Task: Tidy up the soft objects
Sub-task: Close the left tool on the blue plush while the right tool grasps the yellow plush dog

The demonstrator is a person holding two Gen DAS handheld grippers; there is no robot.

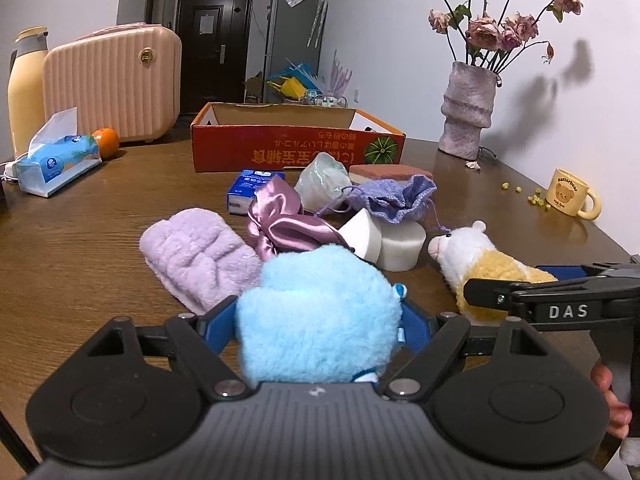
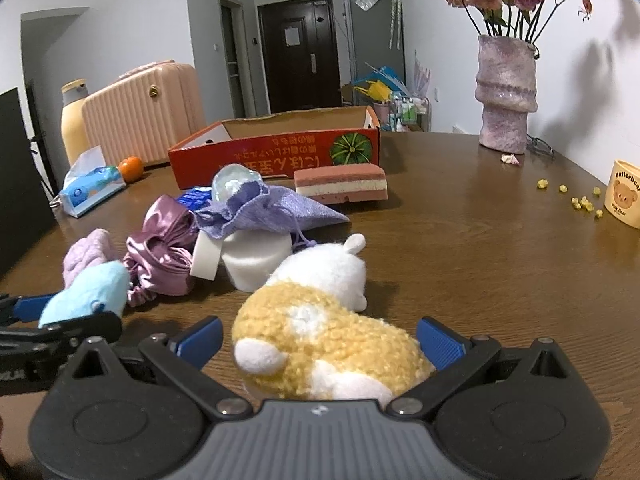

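My left gripper (image 1: 318,320) is shut on a fluffy light-blue plush (image 1: 316,312), which also shows in the right wrist view (image 2: 86,294). My right gripper (image 2: 320,344) is open around a yellow-and-white plush animal (image 2: 320,320) lying on the table; its pads (image 2: 440,342) stand apart from the plush. The same plush shows in the left wrist view (image 1: 480,268). Ahead lie a lilac fuzzy mitten (image 1: 196,256), a pink satin scrunchie (image 1: 280,224), a purple knit pouch (image 1: 396,198), white sponges (image 1: 388,244) and a pink layered sponge (image 2: 340,184). A red cardboard box (image 1: 296,148) stands open behind them.
A tissue pack (image 1: 56,164), an orange (image 1: 106,142), a pink case (image 1: 116,84) and a yellow bottle (image 1: 26,88) stand at the left. A vase of dried roses (image 1: 468,108) and a bear mug (image 1: 572,198) stand at the right, near the wall. A blue packet (image 1: 250,190) and a glazed cup (image 1: 324,180) lie near the box.
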